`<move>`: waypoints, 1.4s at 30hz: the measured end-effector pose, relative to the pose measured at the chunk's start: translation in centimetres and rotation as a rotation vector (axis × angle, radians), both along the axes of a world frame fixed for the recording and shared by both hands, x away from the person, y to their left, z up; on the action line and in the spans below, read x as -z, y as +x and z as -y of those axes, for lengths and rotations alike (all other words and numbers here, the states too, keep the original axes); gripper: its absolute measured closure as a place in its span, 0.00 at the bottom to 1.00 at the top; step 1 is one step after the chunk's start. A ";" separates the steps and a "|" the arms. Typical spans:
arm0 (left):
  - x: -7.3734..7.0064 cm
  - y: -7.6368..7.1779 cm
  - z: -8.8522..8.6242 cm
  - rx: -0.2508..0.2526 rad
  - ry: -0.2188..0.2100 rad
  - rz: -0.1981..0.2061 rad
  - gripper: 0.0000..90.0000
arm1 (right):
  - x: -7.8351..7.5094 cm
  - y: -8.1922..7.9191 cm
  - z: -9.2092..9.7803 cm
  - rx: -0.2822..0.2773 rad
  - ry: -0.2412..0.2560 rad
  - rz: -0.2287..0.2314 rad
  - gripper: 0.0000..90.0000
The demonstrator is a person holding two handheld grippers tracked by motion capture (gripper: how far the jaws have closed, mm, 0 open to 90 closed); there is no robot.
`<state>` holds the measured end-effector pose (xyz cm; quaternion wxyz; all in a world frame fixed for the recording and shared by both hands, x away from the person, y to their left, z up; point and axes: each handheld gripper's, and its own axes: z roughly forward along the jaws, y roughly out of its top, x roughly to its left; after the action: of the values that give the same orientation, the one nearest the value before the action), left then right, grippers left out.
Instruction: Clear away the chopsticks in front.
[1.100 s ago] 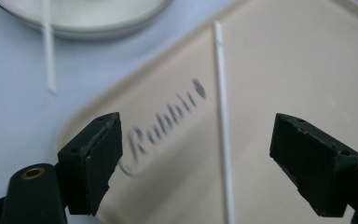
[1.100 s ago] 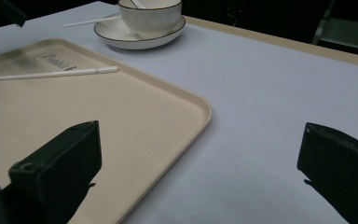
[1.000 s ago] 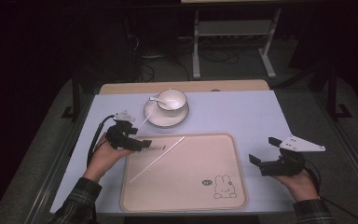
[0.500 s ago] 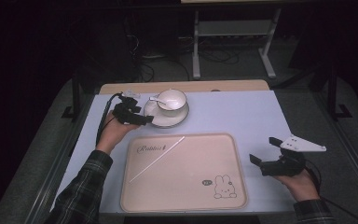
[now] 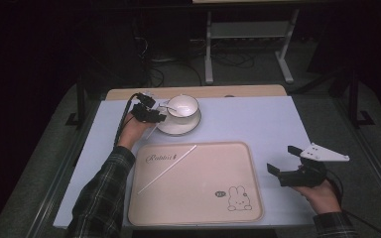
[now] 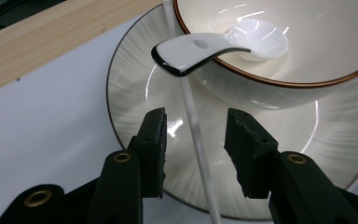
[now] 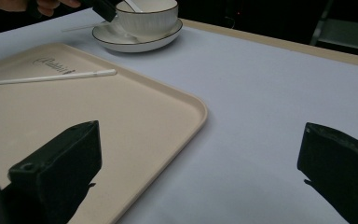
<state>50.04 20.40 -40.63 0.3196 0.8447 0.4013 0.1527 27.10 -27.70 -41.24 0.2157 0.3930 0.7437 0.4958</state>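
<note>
From the high view the left gripper [image 5: 151,115] sits at about ten o'clock on the table [image 5: 258,124], just beside the saucer [image 5: 191,127] that carries the bowl [image 5: 182,105]; at that range its jaws merge into a dark lump and whether anything lies between them is hard to make out. The left gripper view settles it: the left gripper [image 6: 195,147] has its jaws spread, and a thin white chopstick [image 6: 193,126] runs up between them without touching either pad, lying across the saucer [image 6: 130,93] toward twelve o'clock and passing under the handle of a white spoon [image 6: 205,49] whose scoop rests inside the bowl [image 6: 307,37]; the chopstick's lower end is cut off by the frame edge and its upper end is hidden behind the spoon handle and bowl rim. The high view gives the wider layout that the close one lacks: a second chopstick [image 5: 167,168] lies slantwise on the beige tray [image 5: 198,198] at about seven o'clock of the table; the right gripper [image 5: 284,163] hovers at four o'clock, just off the tray's right rim. The right gripper view shows the right gripper [image 7: 200,154] with jaws wide apart, holding nothing, the tray corner [image 7: 168,112] and bare table between them; the bowl and saucer show small at its eleven o'clock.
</note>
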 end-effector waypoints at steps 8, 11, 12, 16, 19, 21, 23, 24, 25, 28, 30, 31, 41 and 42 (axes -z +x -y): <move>1.6 0.9 0.7 -0.005 0.032 -0.012 0.77 | -0.1 -0.1 0.0 0.001 0.005 0.001 0.00; 1.9 1.3 1.1 -0.010 0.037 -0.017 0.80 | 0.0 -0.1 0.1 0.003 0.005 0.000 0.00; 1.9 1.3 1.1 -0.010 0.037 -0.017 0.82 | 0.0 -0.1 0.1 0.003 0.005 0.000 0.00; 2.0 1.6 1.6 -0.030 0.058 -0.029 0.88 | 0.0 -0.1 0.0 0.002 0.005 0.000 0.00; 2.0 1.7 1.8 -0.061 0.067 -0.024 0.92 | 0.0 -0.1 0.1 0.001 0.005 0.000 0.00; 2.0 1.7 1.8 -0.070 0.064 -0.025 0.93 | -0.1 -0.1 0.1 0.001 0.005 0.001 0.00; 1.8 1.7 1.6 -0.085 0.064 -0.018 0.93 | -0.1 -0.1 0.1 0.001 0.006 0.000 0.00; 1.7 1.7 1.5 -0.085 0.059 -0.015 0.93 | -0.1 -0.1 0.1 0.002 0.006 0.000 0.00; 1.7 1.7 1.5 -0.085 0.059 -0.015 0.93 | -0.1 -0.1 0.1 0.002 0.006 0.000 0.00; 0.9 1.5 0.9 -0.089 0.055 -0.011 0.93 | -0.1 -0.1 0.2 0.005 0.008 0.002 0.00; 0.2 1.3 0.4 -0.088 0.055 -0.009 0.93 | -0.1 -0.2 0.2 0.006 0.010 0.003 0.00; -0.1 1.2 0.0 -0.093 0.057 -0.011 0.93 | -0.1 -0.2 0.2 0.006 0.009 0.003 0.00; -2.3 -1.7 -4.2 -0.130 0.014 -0.036 0.93 | -0.1 -0.2 -0.1 -0.001 0.006 0.001 0.00; -2.5 -2.1 -4.5 -0.130 0.009 -0.040 0.93 | -0.1 -0.2 -0.1 -0.001 0.005 0.000 0.00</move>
<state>47.94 24.89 -38.15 0.2974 0.8211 0.4609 0.1581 26.94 -27.62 -41.15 0.2146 0.3932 0.7426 0.4979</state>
